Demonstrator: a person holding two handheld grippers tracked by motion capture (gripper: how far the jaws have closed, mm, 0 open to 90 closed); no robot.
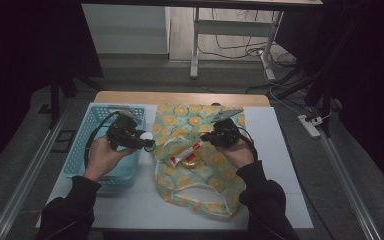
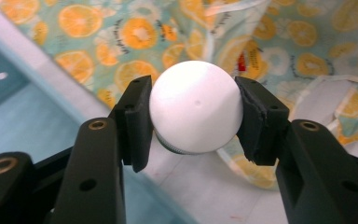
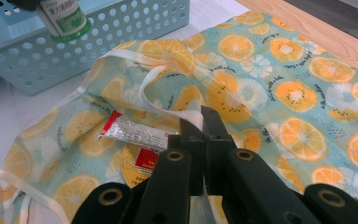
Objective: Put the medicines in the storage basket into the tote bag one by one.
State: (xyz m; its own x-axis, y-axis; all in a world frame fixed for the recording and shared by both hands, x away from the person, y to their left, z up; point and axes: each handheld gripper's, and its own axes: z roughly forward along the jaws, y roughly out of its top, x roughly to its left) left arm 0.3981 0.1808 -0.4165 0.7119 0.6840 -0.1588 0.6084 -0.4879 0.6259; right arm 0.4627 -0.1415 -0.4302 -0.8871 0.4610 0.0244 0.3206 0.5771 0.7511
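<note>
Gripping a white bottle [image 2: 196,109] by its cap, the left gripper [image 1: 147,142] holds it between the blue basket [image 1: 97,176] and the fruit-print bag [image 1: 207,197]. The right gripper's [image 3: 204,122] fingers are clamped on the bag's white handle [image 3: 161,95].

I see my left gripper [image 1: 147,142] holding a white round-capped object [image 1: 145,136] between the blue basket [image 1: 91,120] and the orange-print bag [image 1: 196,150]. My right gripper [image 1: 206,138] sits closed at the bag's opening, near a red-and-white tube [image 1: 186,153].
</note>
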